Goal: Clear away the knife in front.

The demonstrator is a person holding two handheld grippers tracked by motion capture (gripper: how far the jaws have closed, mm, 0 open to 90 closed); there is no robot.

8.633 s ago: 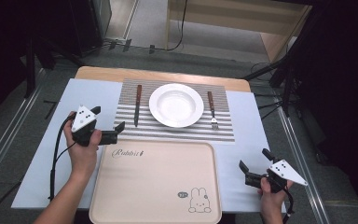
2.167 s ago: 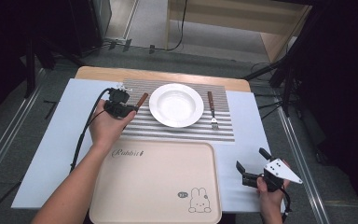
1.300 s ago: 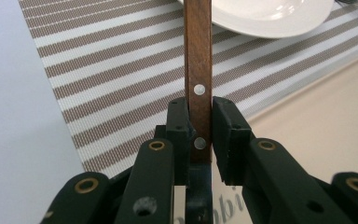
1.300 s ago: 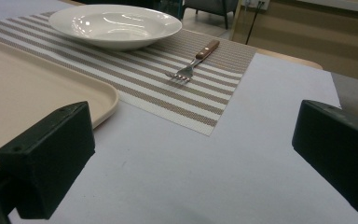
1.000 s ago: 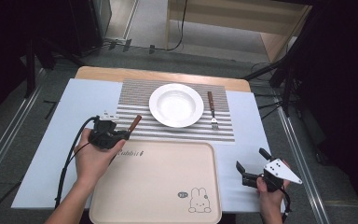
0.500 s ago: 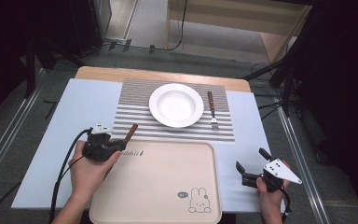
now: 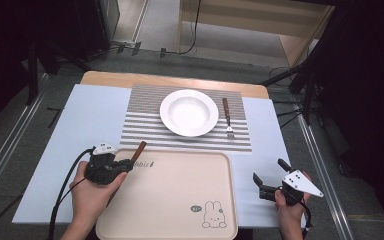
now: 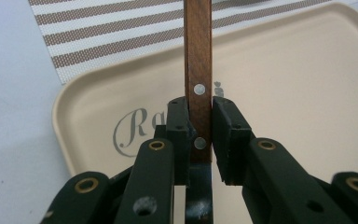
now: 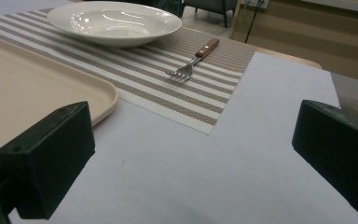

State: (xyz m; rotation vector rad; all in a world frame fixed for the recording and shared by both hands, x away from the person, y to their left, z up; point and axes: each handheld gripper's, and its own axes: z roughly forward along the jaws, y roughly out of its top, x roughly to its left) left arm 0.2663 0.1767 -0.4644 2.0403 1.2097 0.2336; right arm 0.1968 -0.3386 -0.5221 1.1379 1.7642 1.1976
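Observation:
My left gripper (image 7: pixel 126 163) is shut on a knife by its brown riveted wooden handle (image 8: pixel 199 70). The handle (image 7: pixel 139 150) sticks out over the far left corner of the beige tray (image 7: pixel 180 200), and the blade is hidden behind the jaws and the hand. In the left gripper view the two pads (image 8: pixel 179 122) press on the handle just above the tray's printed lettering. A white plate (image 7: pixel 189 112) rests on the striped placemat (image 7: pixel 145 125), with a fork (image 7: pixel 227 119) to its right. My right gripper (image 7: pixel 268 181) stands open and holds nothing, right of the tray.
The right gripper view looks across the pale blue table cover (image 9: pixel 205 177) to the fork (image 9: pixel 193 59), the plate (image 9: pixel 114 21) and the tray's rim (image 9: pixel 107 100). Dark floor, rails and cables surround the table.
My left gripper has carried the knife from beside the plate back toward the near left, down to the tray's far left corner. The right gripper has stayed put.

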